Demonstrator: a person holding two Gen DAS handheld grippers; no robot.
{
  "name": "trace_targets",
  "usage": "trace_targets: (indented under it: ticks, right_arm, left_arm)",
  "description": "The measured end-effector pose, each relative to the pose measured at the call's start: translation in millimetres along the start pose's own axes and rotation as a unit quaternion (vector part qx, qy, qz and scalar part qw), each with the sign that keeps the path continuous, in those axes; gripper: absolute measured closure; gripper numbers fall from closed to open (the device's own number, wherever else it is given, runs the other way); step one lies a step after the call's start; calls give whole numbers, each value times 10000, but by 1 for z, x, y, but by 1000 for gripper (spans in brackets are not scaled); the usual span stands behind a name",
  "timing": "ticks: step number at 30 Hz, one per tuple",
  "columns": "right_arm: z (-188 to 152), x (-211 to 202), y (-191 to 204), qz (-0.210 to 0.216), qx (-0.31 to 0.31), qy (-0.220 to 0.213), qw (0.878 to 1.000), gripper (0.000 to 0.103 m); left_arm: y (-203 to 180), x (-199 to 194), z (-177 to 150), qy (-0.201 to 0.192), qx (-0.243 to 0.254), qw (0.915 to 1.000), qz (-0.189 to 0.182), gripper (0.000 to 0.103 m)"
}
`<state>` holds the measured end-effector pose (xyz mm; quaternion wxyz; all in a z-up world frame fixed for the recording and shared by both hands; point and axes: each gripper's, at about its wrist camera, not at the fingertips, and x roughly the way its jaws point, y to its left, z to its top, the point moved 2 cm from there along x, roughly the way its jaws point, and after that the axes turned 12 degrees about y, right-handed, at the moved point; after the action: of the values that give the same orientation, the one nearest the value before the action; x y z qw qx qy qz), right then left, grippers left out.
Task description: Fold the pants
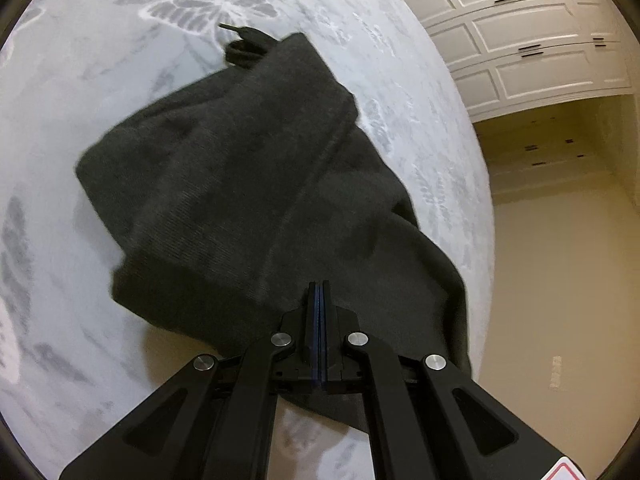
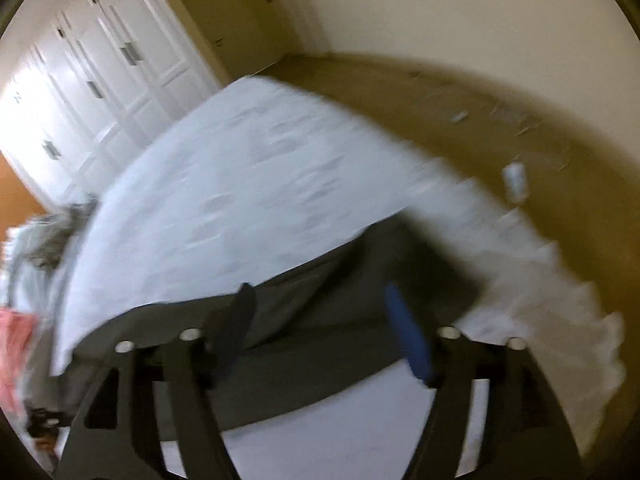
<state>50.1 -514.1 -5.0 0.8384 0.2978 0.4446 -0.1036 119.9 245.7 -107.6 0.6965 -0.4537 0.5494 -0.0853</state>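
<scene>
Pants (image 1: pixel 248 184), dark and partly doubled over, lie on the pale butterfly-print bed (image 1: pixel 100 80) near its edge. Left gripper (image 1: pixel 319 292) has its jaws fully together with cloth bunched at the tips, though whether fabric is actually pinched is unclear. Right gripper (image 2: pixel 320 320) stands with jaws wide and empty above the dark cloth. Risk: the loose side may slide off the bed edge, undoing the fold.
</scene>
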Motion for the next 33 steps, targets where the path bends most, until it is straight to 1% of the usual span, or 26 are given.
trace_targets:
  ticks: [2, 4, 5, 6, 8, 9, 10, 11, 13, 14, 15, 16, 17, 18, 19, 20, 21, 22, 23, 24, 25, 27, 28, 29, 31, 33]
  right_arm:
    - [-4, 16, 15, 83, 30, 272, 9996, 36]
    - [-1, 41, 22, -48, 111, 556, 9984, 36]
    - [1, 57, 24, -74, 222, 757, 9969, 39]
    - [2, 70, 24, -18, 362, 919, 9951, 48]
    - [4, 87, 25, 21, 487, 991, 9939, 101]
    - [10, 88, 27, 44, 505, 886, 9948, 101]
    - [16, 78, 31, 224, 499, 652, 9964, 101]
    - [17, 54, 37, 601, 389, 191, 9973, 101]
    - [22, 8, 51, 1026, 86, -492, 9935, 101]
    - [20, -17, 56, 1062, -122, -848, 9906, 101]
    - [18, -22, 57, 866, -262, -927, 9916, 101]
    - [16, -19, 55, 477, -388, -900, 9940, 101]
    - [13, -1, 43, -18, -353, -710, 9968, 101]
    - [12, 20, 31, -230, -186, -458, 9985, 101]
    - [8, 39, 18, -329, 18, -165, 9993, 101]
    - [4, 56, 9, -346, 190, 100, 9992, 101]
    - [1, 62, 8, -368, 194, 185, 9990, 101]
    - [1, 62, 11, -406, 133, 156, 9990, 101]
    - [1, 58, 18, -380, 70, 45, 9992, 101]
    - [2, 54, 22, -279, 85, -57, 9996, 100]
    - [4, 51, 27, -162, 133, -156, 9997, 100]
    - [8, 48, 24, -138, 117, -242, 9995, 100]
    - [8, 47, 26, -169, 75, -259, 9995, 100]
    - [8, 48, 28, -199, 45, -259, 9995, 100]
    - [3, 45, 24, -173, 38, -247, 9995, 100]
    - [2, 38, 22, -203, 8, -235, 9995, 100]
  left_arm:
    - [-2, 1, -2, 74, 52, 9998, -155, 103]
    - [-5, 2, -3, 124, 144, 9996, -217, 103]
    - [-7, 2, -3, 144, 221, 9995, -164, 103]
    - [-10, 2, -2, 122, 268, 9995, -118, 103]
    - [-13, -1, -1, 53, 404, 9992, -10, 103]
    - [-16, -6, 0, -30, 471, 9989, 28, 103]
    - [-19, -12, -1, -122, 556, 9984, 37, 103]
    - [-22, -22, -1, -235, 692, 9973, 10, 103]
    - [-24, -40, -3, -408, 895, 9951, 22, 103]
    - [-22, -45, -2, -434, 919, 9948, 108, 103]
    - [-15, -49, 1, -483, 856, 9947, 316, 103]
    - [-7, -50, 5, -505, 739, 9946, 534, 103]
    - [1, -49, 8, -482, 612, 9948, 651, 103]
    - [7, -48, 10, -435, 488, 9955, 692, 103]
    - [12, -48, 9, -351, 414, 9964, 652, 103]
    - [15, -46, 6, -164, 381, 9980, 486, 103]
    - [15, -46, 2, -27, 397, 9987, 311, 103]
    - [16, -47, -4, 70, 425, 9990, 157, 96]
    - [16, -45, -11, 155, 452, 9988, 103, 84]
    - [13, -43, -14, 154, 444, 9988, 135, 57]
    - [14, -42, -17, 81, 415, 9990, 150, 51]
    - [16, -42, -16, -17, 329, 9993, 191, 51]
    - [15, -39, -14, -37, 300, 9994, 159, 53]
    - [12, -38, -11, -87, 309, 9995, 42, 56]
    - [10, -35, -7, -37, 429, 9991, -56, 103]
    - [8, -28, -4, 112, 345, 9991, -208, 103]
